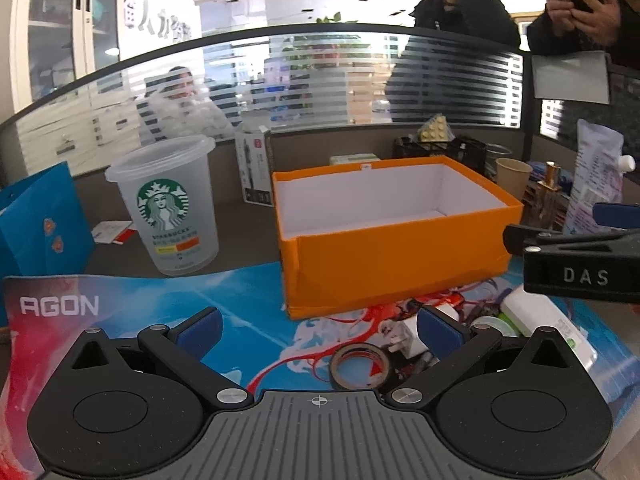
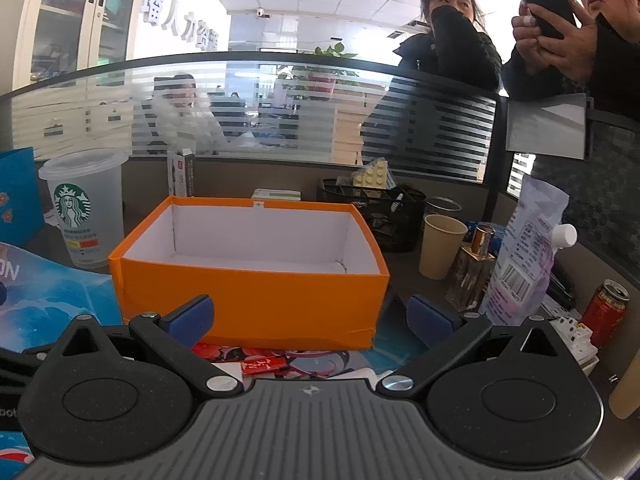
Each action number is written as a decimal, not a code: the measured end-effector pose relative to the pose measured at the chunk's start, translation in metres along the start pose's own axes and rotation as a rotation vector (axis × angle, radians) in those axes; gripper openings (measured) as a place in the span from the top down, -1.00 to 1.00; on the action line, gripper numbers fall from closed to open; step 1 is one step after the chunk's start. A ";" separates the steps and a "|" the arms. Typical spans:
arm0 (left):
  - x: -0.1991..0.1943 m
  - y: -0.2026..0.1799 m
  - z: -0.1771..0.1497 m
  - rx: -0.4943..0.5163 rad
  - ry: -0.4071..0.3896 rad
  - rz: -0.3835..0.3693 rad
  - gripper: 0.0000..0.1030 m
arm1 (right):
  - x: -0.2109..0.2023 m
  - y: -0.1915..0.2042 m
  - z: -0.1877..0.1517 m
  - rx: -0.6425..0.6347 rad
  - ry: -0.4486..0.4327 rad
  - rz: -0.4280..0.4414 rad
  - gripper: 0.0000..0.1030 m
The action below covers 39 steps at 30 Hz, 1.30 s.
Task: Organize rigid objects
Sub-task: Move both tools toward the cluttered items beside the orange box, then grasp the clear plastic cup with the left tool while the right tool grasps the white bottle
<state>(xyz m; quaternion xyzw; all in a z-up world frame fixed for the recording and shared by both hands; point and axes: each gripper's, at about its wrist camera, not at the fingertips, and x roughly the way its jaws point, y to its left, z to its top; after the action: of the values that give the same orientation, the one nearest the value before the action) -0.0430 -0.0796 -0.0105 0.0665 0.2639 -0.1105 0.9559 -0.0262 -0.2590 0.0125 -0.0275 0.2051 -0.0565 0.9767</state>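
Observation:
An empty orange box (image 1: 396,256) with a white inside stands on the printed desk mat (image 1: 248,300); it also shows in the right wrist view (image 2: 256,300). My left gripper (image 1: 318,330) is open and empty, low over the mat in front of the box. A tape roll (image 1: 360,366), a white charger plug (image 1: 408,338) and a white-green box (image 1: 548,324) lie just ahead of it. My right gripper (image 2: 310,314) is open and empty in front of the box; its side shows in the left wrist view (image 1: 576,264). A small red pack (image 2: 264,366) lies below it.
A Starbucks cup (image 1: 172,204) and a blue bag (image 1: 40,224) stand left. Right of the box are a paper cup (image 2: 440,246), a perfume bottle (image 2: 474,268), a white pouch (image 2: 524,256), a red can (image 2: 604,312) and a black mesh basket (image 2: 372,212). A glass partition runs behind.

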 end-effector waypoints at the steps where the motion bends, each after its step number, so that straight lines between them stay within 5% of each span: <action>1: -0.001 -0.001 -0.001 0.003 -0.003 -0.007 -1.00 | 0.000 -0.001 -0.001 0.004 0.000 0.000 -1.00; 31: -0.009 -0.019 -0.007 0.064 -0.052 -0.042 -1.00 | -0.006 -0.007 -0.004 0.003 -0.012 0.014 -1.00; 35: -0.010 -0.032 -0.015 0.119 -0.078 -0.069 -1.00 | -0.021 -0.028 -0.013 -0.023 -0.088 0.041 -1.00; 39: -0.004 -0.044 -0.023 0.157 -0.086 -0.114 -1.00 | -0.027 -0.064 -0.034 -0.056 -0.068 0.098 -1.00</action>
<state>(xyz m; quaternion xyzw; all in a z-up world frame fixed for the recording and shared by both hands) -0.0685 -0.1174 -0.0317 0.1215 0.2164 -0.1877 0.9504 -0.0706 -0.3201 -0.0034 -0.0467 0.1745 -0.0021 0.9835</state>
